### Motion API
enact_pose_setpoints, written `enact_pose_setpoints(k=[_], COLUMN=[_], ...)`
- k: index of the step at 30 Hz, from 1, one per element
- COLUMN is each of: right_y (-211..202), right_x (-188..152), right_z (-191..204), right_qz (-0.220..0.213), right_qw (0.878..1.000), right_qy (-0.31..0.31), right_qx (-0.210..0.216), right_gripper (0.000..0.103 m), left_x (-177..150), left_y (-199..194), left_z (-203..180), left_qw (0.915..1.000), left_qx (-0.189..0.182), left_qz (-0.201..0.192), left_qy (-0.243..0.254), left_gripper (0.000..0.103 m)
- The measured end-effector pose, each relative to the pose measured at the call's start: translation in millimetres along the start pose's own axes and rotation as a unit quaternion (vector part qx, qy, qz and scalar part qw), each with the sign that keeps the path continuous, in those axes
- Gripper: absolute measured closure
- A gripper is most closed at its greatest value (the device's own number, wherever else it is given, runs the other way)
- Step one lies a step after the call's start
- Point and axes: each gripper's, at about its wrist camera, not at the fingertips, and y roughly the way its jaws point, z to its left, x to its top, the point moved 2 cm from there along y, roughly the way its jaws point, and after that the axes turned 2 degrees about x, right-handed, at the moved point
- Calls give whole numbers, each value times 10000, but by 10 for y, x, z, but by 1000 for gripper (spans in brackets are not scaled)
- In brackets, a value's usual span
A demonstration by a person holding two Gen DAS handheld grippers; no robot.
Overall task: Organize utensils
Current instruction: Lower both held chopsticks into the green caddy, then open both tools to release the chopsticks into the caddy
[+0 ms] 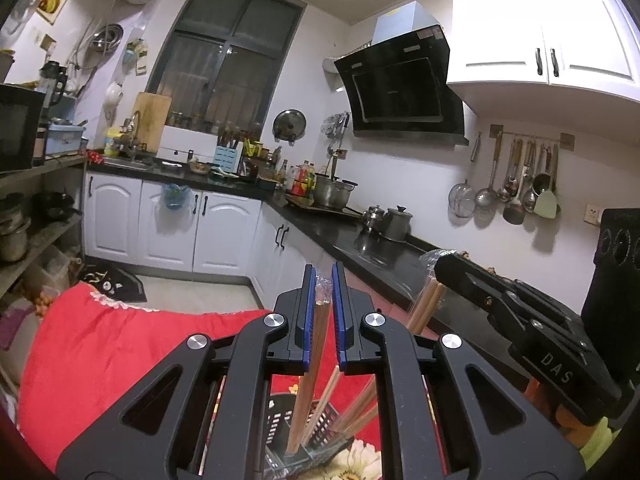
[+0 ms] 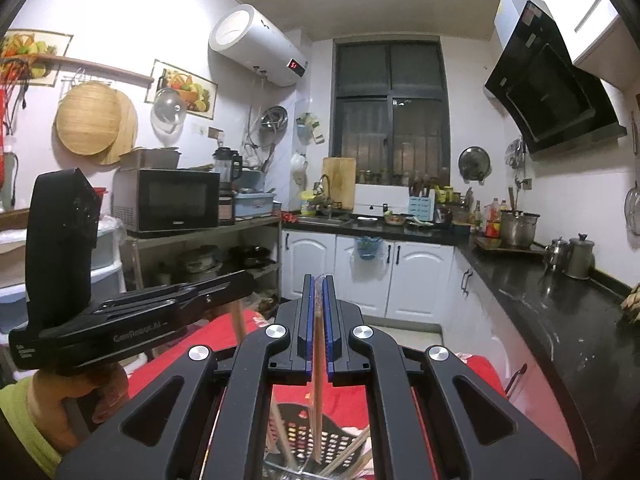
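Holding brown wooden chopsticks (image 1: 316, 344) upright, left tool (image 1: 320, 280); right tool (image 2: 319, 284) clamps another wooden chopstick (image 2: 318, 380); both at frame centre above black perforated plastic utensil holder (image 2: 324, 436), red floral cloth (image 1: 100, 344).

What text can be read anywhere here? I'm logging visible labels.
"DAS" on the right gripper body, seen from the left wrist.
Print on the left gripper body starts "Gen" but is too blurred to read on.
Red digits on the water heater look like "5" something; unclear.
Range hood stickers and logo are too small to read.
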Motion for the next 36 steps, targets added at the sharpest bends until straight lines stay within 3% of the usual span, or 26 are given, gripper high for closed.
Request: enact_pose_setpoints(k=[18, 36], right_y=[177, 321], right_x=[-333, -999], right_z=[-158, -258], right_qz=[205, 561], right_qw=[9994, 9957], right_qy=[190, 536], right_qx=[-219, -513], right_gripper=[99, 98], left_x=[-434, -1062], left_y=[416, 583], left_z=[50, 177], left_qw=[9996, 9978], left_qx=[221, 294], left_qz=[170, 590], left_qy=[-28, 4], left_gripper=[98, 98])
